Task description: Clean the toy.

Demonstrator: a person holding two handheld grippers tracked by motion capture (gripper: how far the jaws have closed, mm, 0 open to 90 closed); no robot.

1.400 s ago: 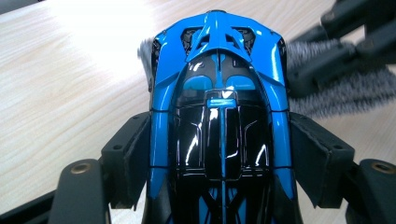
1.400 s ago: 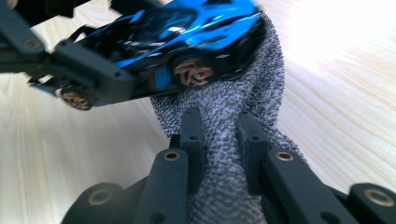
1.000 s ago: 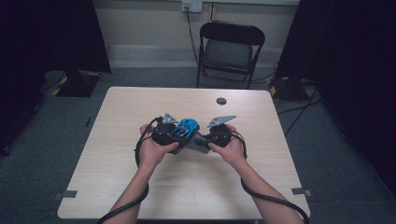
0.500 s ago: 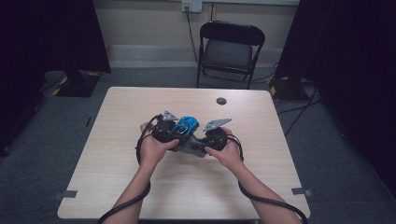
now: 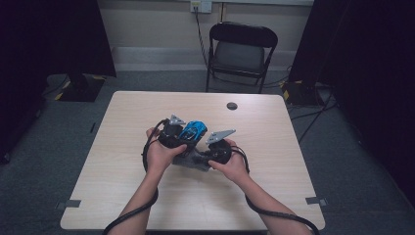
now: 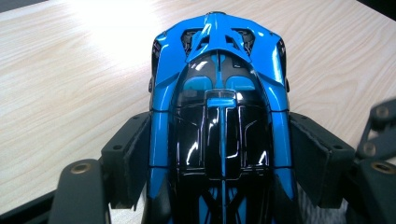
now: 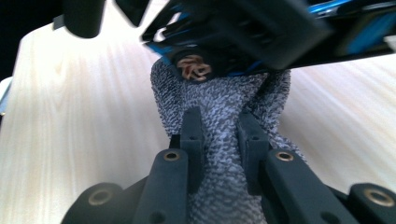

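A shiny blue and black toy car (image 6: 219,93) is held a little above the wooden table, and my left gripper (image 6: 219,158) is shut on its sides. From above, the car (image 5: 192,130) sits beside my left gripper (image 5: 172,133) near the table's middle. My right gripper (image 7: 219,140) is shut on a grey woven cloth (image 7: 224,102). The cloth reaches up against the car's underside by a wheel (image 7: 194,65). In the high view my right gripper (image 5: 218,148) is close on the car's right, with the cloth (image 5: 194,159) bunched between the two hands.
A light wooden table (image 5: 274,186) carries a small dark round object (image 5: 232,105) near its far edge. A black folding chair (image 5: 240,54) stands behind the table. Cables trail from both grippers off the near edge.
My right gripper has shifted a little left and down with the cloth, closer to the car. The left gripper and the car have stayed put.
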